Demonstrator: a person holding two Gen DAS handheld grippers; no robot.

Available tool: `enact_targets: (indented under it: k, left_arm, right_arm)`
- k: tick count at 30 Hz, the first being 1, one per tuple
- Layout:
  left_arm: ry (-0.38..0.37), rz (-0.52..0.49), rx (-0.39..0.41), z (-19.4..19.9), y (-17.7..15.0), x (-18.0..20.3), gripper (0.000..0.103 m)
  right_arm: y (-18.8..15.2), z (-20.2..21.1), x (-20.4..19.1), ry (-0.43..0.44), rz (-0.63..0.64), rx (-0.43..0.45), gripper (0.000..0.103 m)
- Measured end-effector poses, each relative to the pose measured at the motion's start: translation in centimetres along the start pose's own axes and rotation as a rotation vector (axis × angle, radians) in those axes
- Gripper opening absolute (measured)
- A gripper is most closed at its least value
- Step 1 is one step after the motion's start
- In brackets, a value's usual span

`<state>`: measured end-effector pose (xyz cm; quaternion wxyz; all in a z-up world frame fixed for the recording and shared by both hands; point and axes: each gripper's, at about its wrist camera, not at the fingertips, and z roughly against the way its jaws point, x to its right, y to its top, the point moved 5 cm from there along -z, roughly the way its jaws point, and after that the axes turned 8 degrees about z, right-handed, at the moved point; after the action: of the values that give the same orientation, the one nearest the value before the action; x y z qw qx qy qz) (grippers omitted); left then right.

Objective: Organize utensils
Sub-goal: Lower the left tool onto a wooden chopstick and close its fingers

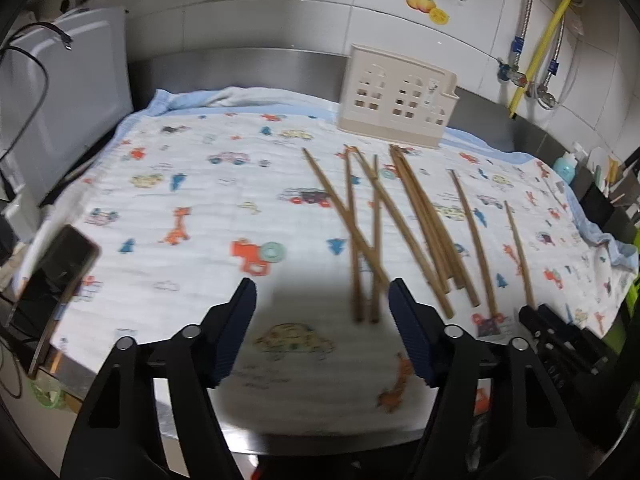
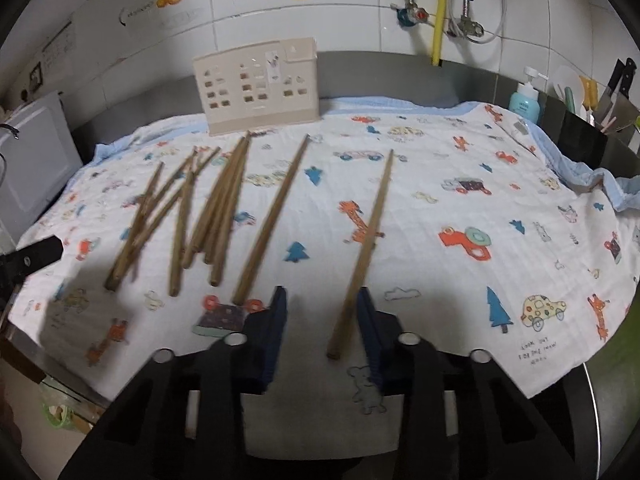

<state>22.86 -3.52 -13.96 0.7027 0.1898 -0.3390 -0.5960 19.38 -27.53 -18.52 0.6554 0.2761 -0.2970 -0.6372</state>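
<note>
Kitchen counter under a white cloth [image 1: 192, 184] printed with cars, giraffes and trees. Wooden chopsticks [image 1: 404, 216] strewn loose over the cloth, some crossed, most pointing toward a beige holder [image 1: 394, 98] standing upright at the back edge against the steel backsplash.

Left gripper [image 1: 322, 316] low over the near edge, jaws partly apart, nothing held; butt ends of a crossed bunch lying blurred just inside the right-hand pad, touching or not impossible to tell.

Right gripper [image 2: 322, 320] also low at the near edge, jaws narrowed but still apart around the thick end of a lone chopstick [image 2: 366, 248]. Stick close against the right-hand pad, clear gap to the left-hand pad, not clamped, flat on the cloth.

Soap bottle [image 2: 526, 98] and knife block [image 2: 612, 108] at far right; white appliance [image 1: 60, 92] at left.
</note>
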Motion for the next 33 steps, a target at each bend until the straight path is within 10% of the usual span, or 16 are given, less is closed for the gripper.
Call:
enact_targets:
  k: [8,21,33]
  left_arm:
    - [-0.044,0.072,-0.055,-2.5,0.2,2.5,0.062]
    - [-0.045,0.127,-0.141,-6.4,-0.1,2.9,0.016]
    - [-0.053,0.131,-0.133,-6.1,0.4,1.3,0.005]
  right_arm:
    - [-0.5,-0.3,1.4,0.026,-0.031,0.006,0.011]
    - [-0.6,-0.4,1.2,0.052,-0.015,0.031,0.013]
    - [-0.5,-0.5,1.2,0.053,-0.011,0.032,0.015]
